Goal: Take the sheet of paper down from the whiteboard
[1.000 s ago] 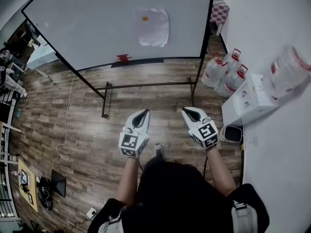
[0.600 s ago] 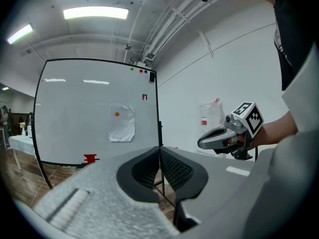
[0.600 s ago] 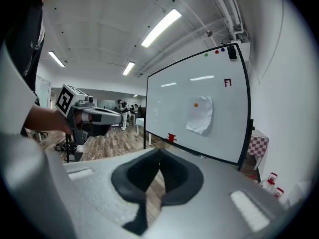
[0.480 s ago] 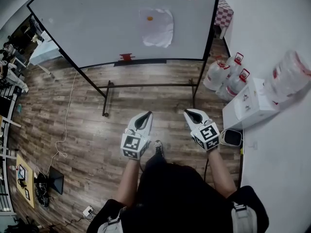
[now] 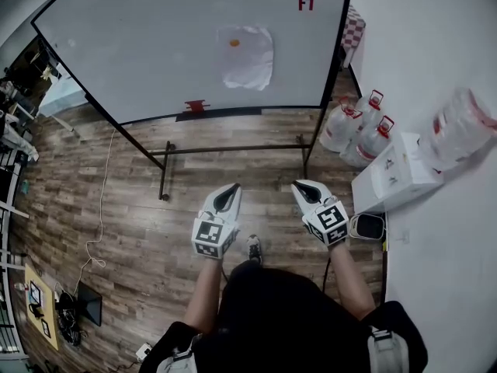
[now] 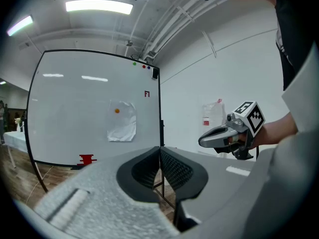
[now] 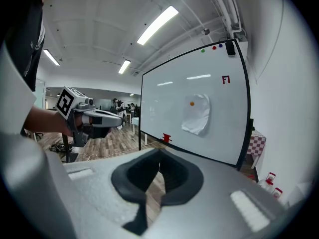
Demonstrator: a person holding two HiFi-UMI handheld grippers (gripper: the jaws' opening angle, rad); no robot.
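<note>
- A person faces a free-standing whiteboard [image 5: 140,53] on a wood floor, a gripper in each hand. Both grippers point toward the board and are well apart from it.
- The sheet of paper [image 5: 245,57] hangs on the right half of the board. A small orange magnet [image 5: 234,43] pins it near its top edge, and its lower part looks crumpled and bulges off the surface.
- The left gripper [image 5: 231,189] has its jaws pressed together with nothing between them. The right gripper [image 5: 299,186] is likewise closed and empty.
- By the look of it the task is barely begun: the paper is untouched and the approach has yet to be made.
- The first risk is arriving with the jaws closed, which would only shove the sheet against the board or crease it further rather than catch an edge.
- Pulling the sheet down hard against the magnet could tear it at the pinned spot. It could also flick the magnet to the floor, where it might roll under the frame.
- The board stands on a thin metal frame [image 5: 233,148], so a firm push could rock it or shift it away from the reach.
- The frame's low crossbar sits in the walking line and could catch a foot.
- Water jugs [image 5: 359,127] and a white box [image 5: 396,165] crowd the right side, leaving the right arm less room to swing.
</note>
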